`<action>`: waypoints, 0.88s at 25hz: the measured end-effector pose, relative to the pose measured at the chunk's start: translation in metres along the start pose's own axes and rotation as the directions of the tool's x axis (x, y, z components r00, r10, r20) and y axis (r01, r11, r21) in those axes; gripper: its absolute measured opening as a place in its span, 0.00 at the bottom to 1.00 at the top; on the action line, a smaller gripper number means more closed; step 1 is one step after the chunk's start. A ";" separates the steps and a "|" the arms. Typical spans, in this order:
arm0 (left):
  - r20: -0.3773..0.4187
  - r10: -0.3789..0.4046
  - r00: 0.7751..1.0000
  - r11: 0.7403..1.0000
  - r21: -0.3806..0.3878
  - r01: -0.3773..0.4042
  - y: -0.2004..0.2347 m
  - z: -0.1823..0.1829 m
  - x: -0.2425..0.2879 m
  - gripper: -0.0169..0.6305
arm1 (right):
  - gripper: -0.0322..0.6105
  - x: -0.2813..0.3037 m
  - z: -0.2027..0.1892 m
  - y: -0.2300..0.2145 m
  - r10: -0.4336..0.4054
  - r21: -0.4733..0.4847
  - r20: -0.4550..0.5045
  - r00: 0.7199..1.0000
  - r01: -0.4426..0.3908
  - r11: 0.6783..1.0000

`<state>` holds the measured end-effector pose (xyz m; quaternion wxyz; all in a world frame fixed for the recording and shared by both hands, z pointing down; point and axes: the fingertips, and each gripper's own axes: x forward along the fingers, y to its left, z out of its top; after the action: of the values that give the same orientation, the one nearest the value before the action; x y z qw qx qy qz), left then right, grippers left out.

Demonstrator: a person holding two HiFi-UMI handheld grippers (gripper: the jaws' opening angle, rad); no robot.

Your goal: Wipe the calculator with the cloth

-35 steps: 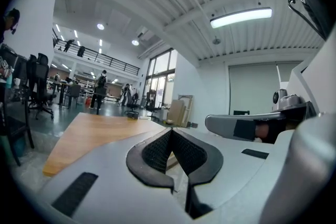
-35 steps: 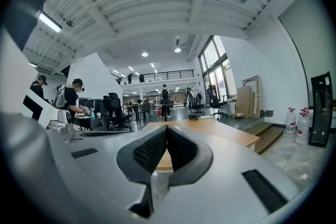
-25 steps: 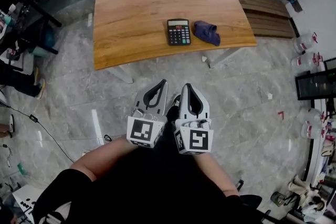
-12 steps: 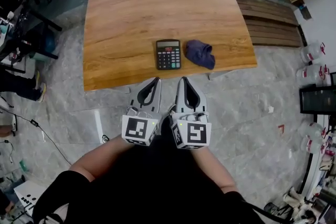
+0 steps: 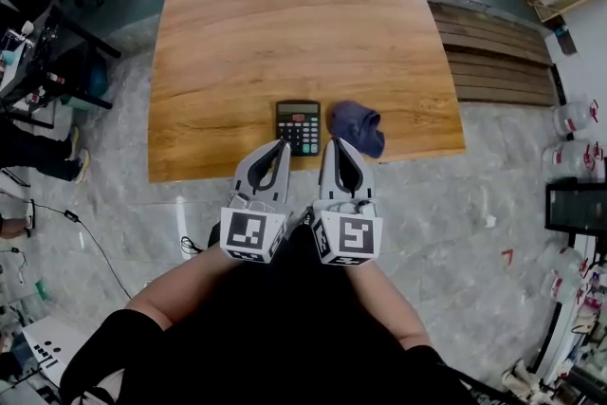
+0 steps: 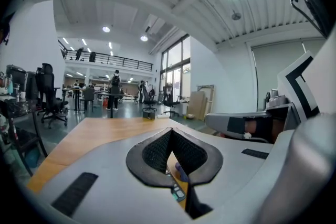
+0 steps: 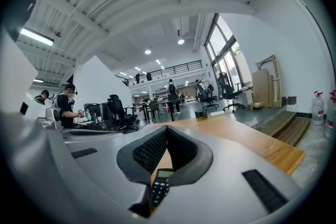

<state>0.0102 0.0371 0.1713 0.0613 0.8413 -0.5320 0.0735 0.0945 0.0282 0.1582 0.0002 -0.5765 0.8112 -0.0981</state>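
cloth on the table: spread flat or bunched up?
Bunched up: the cloth lies in a crumpled heap beside the calculator.

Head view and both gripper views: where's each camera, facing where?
Head view: on the person's head, looking steeply down at table, calculator, cloth; forearms, left gripper, right gripper show.
Left gripper view: rides the left gripper, looks along its shut jaws across the table; calculator and cloth peek through their gap.
Right gripper view: rides the right gripper, same heading; shut jaws, calculator below them.
Shared: calculator in all three.
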 end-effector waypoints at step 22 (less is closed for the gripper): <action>-0.166 -0.174 0.971 0.982 -0.097 0.160 0.078 -0.124 0.085 0.04 | 0.07 0.099 -0.137 -0.003 -0.130 -0.046 -0.245 0.961 0.122 0.991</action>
<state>-0.0316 -0.0490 0.3106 0.1482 0.8702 -0.4544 0.1193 0.0483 -0.0432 0.3036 -0.1161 -0.6101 0.7680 -0.1565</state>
